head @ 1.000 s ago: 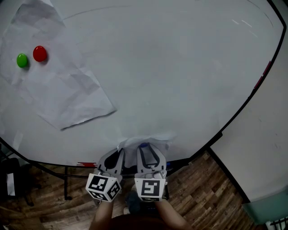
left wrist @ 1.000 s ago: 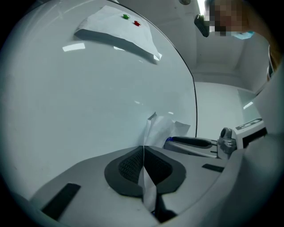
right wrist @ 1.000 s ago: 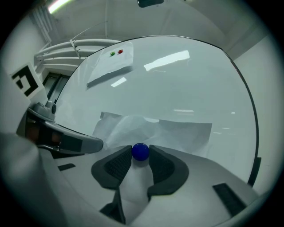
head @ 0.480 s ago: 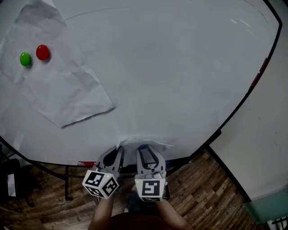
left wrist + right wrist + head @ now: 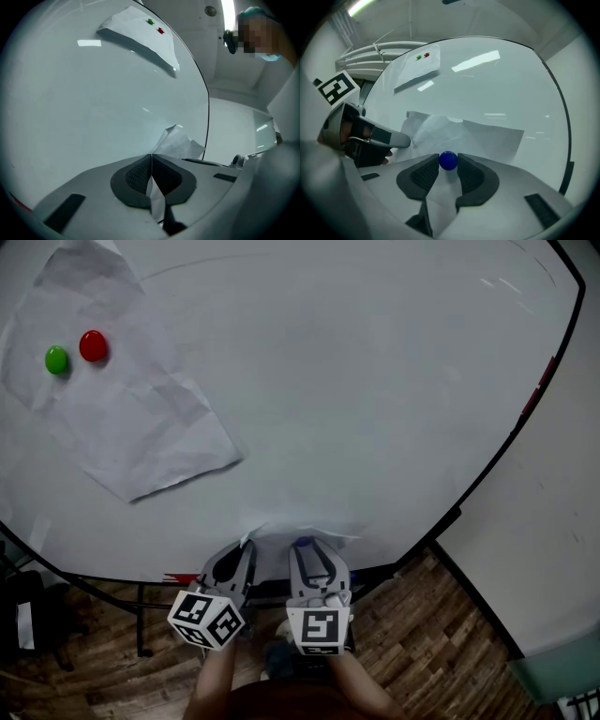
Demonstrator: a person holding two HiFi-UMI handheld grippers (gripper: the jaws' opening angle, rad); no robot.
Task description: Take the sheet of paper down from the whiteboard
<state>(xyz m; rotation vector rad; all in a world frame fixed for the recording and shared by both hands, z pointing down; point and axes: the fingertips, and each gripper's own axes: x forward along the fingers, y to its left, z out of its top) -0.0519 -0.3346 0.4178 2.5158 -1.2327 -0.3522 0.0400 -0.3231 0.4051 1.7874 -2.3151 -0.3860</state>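
A creased white sheet (image 5: 305,530) lies against the whiteboard (image 5: 356,390) at its lower edge, pinned by a blue magnet (image 5: 301,544). My left gripper (image 5: 246,550) is shut on the sheet's left edge; in the left gripper view the paper (image 5: 180,142) runs out from between the closed pads (image 5: 138,174). My right gripper (image 5: 448,164) has its jaws closed around the blue magnet (image 5: 448,160), with both pads touching it. Behind it spreads the sheet (image 5: 483,136). Both grippers point level at the board, side by side.
A second, larger sheet (image 5: 131,418) hangs at the upper left, held by a green magnet (image 5: 57,359) and a red magnet (image 5: 93,345). The board's black frame (image 5: 506,451) runs down the right. Below are a wooden floor (image 5: 422,643) and the stand.
The left gripper has rolled a little about its own axis, so its marker cube has tilted. The right gripper and the blue magnet have stayed in place.
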